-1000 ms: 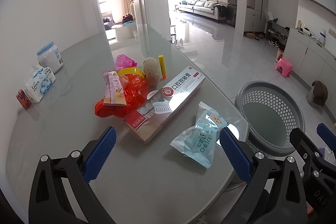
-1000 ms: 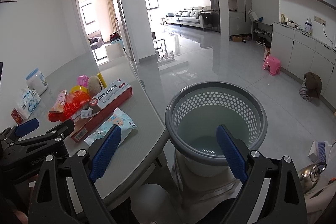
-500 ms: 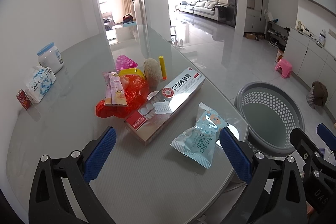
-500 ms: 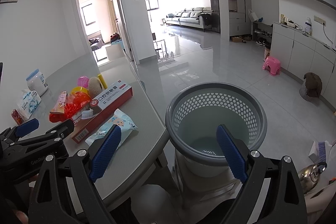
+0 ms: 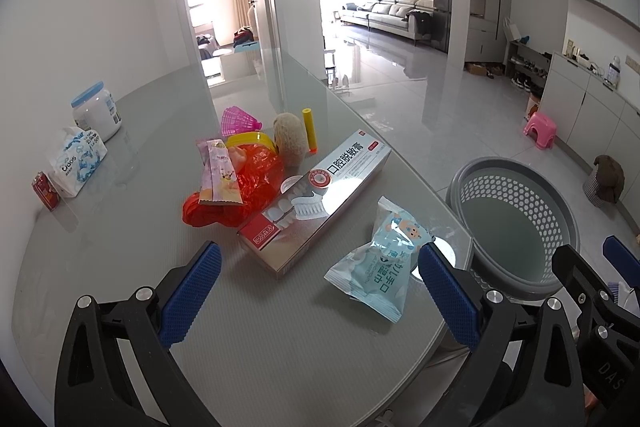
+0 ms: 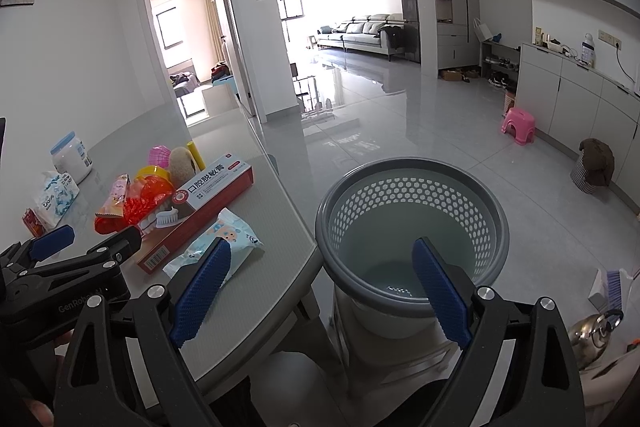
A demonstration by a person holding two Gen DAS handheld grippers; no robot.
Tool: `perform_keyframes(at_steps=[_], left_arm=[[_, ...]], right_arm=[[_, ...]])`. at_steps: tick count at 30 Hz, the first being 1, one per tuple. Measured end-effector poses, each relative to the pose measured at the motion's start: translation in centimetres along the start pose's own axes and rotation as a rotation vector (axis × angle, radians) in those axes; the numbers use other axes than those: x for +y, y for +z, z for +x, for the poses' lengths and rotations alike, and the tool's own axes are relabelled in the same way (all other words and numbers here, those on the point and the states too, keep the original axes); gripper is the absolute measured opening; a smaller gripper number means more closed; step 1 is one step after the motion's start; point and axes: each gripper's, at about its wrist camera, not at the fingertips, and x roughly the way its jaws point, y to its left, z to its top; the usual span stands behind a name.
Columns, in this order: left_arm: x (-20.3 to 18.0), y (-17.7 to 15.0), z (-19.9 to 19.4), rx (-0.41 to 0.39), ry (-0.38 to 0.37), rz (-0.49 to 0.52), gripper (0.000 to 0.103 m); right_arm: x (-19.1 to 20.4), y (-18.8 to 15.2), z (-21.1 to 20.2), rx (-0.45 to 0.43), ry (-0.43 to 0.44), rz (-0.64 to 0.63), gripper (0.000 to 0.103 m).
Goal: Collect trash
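Trash lies on a grey glass table [image 5: 120, 247]: a light-blue wipes packet [image 5: 380, 261] near the right edge, a toothpaste box [image 5: 320, 199], a red plastic bag [image 5: 244, 191] with a pink sachet [image 5: 218, 173] on it, a yellow tube [image 5: 310, 129] and a pink shuttlecock [image 5: 238, 119]. A grey perforated basket [image 6: 412, 223] stands beside the table, empty. My left gripper [image 5: 316, 293] is open above the table's near part, short of the packet. My right gripper [image 6: 320, 291] is open above the basket's near rim.
A white jar [image 5: 96, 111], a tissue pack [image 5: 76, 161] and a small red can [image 5: 46, 189] stand at the table's left by the wall. A pink stool [image 6: 520, 125] and a covered bin [image 6: 594, 165] are on the floor at right.
The right wrist view has shifted very slightly; nothing on the table has moved and both grippers stay open.
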Motion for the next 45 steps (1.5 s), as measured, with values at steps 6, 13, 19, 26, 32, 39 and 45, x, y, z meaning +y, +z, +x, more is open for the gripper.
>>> perform_keyframes(at_steps=[6,13,19,26,32,39,45], left_arm=[[0.0,0.0,0.0,-0.001,0.001,0.000,0.097],[0.0,0.0,0.0,0.001,0.000,-0.001,0.097],[0.5,0.5,0.6,0.011,0.007,0.004,0.097],[1.7,0.8,2.7,0.032,0.028,-0.008,0.097],[3.3,1.4,3.7,0.026,0.010,-0.031,0.097],[5.6,1.6,3.6,-0.003,0.018,-0.037,0.097],[7.7,1.2,4.3,0.012,0.046,-0.063,0.097]], right_arm=[[0.0,0.1,0.0,-0.001,0.001,0.000,0.088],[-0.1,0.0,0.1,0.001,0.003,0.001,0.088],[-0.4,0.1,1.1,0.022,0.019,-0.001,0.088],[-0.4,0.6,3.7,0.040,0.023,0.001,0.088],[-0.2,1.7,5.4,0.055,0.012,0.013,0.088],[1.5,1.9,5.1,0.037,-0.003,-0.006,0.088],[3.2,0.9,6.0,0.070,0.038,-0.016,0.088]])
